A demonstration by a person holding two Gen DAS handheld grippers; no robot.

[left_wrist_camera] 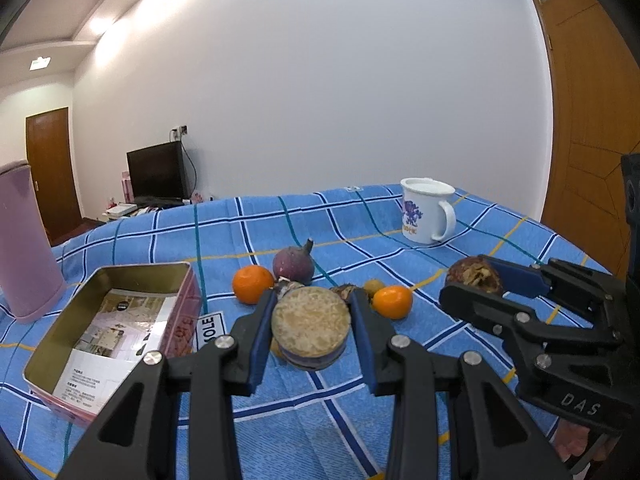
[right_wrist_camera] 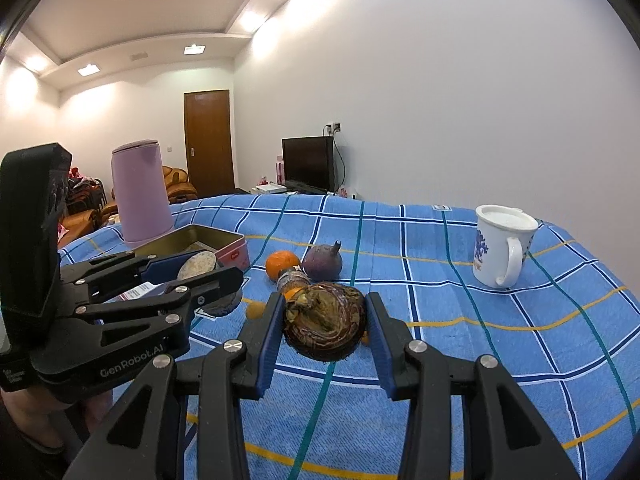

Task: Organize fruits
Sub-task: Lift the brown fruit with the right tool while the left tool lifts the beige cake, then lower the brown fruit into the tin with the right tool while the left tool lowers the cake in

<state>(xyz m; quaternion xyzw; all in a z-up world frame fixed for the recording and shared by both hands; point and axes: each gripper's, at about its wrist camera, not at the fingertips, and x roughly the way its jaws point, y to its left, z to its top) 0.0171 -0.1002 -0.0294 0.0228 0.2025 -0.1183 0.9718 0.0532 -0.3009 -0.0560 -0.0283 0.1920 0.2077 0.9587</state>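
Both grippers loaded. Left gripper (left_wrist_camera: 312,328) is pinching a cut half-fruit (left_wrist_camera: 310,326), pale flat face toward the camera, purple rind at the bottom edge, pads on its two sides. Right gripper (right_wrist_camera: 325,326) is clamped on the other half (right_wrist_camera: 325,322), brown and withered, lifted above the blue checked cloth (right_wrist_camera: 500,340); can't tell whether the left's half is off the cloth too. Target is presumably the open tin (left_wrist_camera: 108,332), sitting to the left of the left gripper, just beside it, its long axis running away from the camera. Left hand is clearly the nearer one; in the right view the tin (right_wrist_camera: 224,242) sits beyond and behind the left gripper (right_wrist_camera: 208,280), so the right would have to cross over it. I'd drop the left's piece first, short sideways shift and release over the tin, then bring the right across. Loose on the cloth, between and beyond the grippers: two oranges (left_wrist_camera: 253,284) (left_wrist_camera: 393,301), a whole purple fruit (left_wrist_camera: 293,266) with stem up, plus small bits I can't identify. Mug (left_wrist_camera: 426,210) far right and pink canister (left_wrist_camera: 24,240) far left, both well apart from the path.
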